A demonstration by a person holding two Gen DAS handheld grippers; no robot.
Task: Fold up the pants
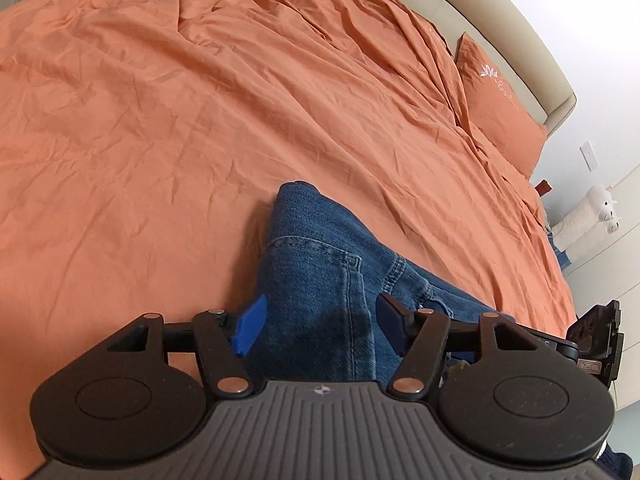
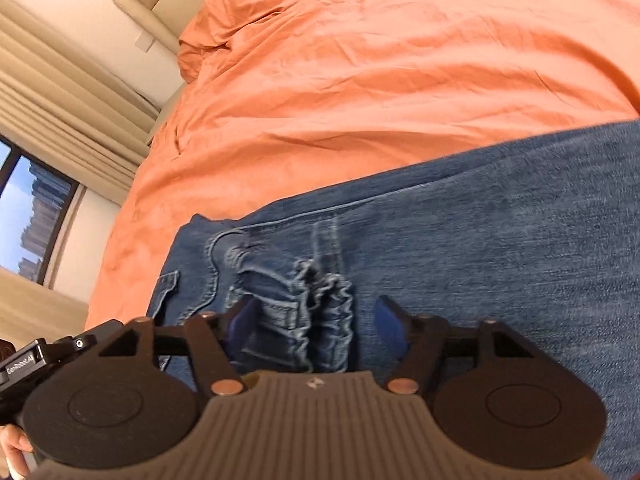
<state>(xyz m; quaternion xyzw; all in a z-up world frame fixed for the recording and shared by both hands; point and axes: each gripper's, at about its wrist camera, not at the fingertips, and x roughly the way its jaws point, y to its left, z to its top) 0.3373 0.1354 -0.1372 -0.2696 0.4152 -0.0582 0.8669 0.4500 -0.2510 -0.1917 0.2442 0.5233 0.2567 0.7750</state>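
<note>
Blue denim pants (image 1: 316, 248) lie folded on an orange bed sheet (image 1: 160, 120). In the left wrist view my left gripper (image 1: 322, 324) hovers just over them, its blue pads (image 1: 252, 328) wide apart and pressing on nothing. In the right wrist view the pants (image 2: 480, 220) spread to the right. Their frayed leg hems (image 2: 324, 304) lie bunched on top, near a pocket and a belt loop. My right gripper (image 2: 316, 330) stands open with that bunch between its fingers, and the pads do not squeeze it.
An orange pillow (image 1: 500, 104) leans on the beige headboard (image 1: 520, 36) at the right. A white plush toy (image 1: 592, 216) stands beyond the bed. Curtains (image 2: 60, 100) and a window (image 2: 32, 220) are to the left. A hand (image 2: 12, 448) shows at the lower left.
</note>
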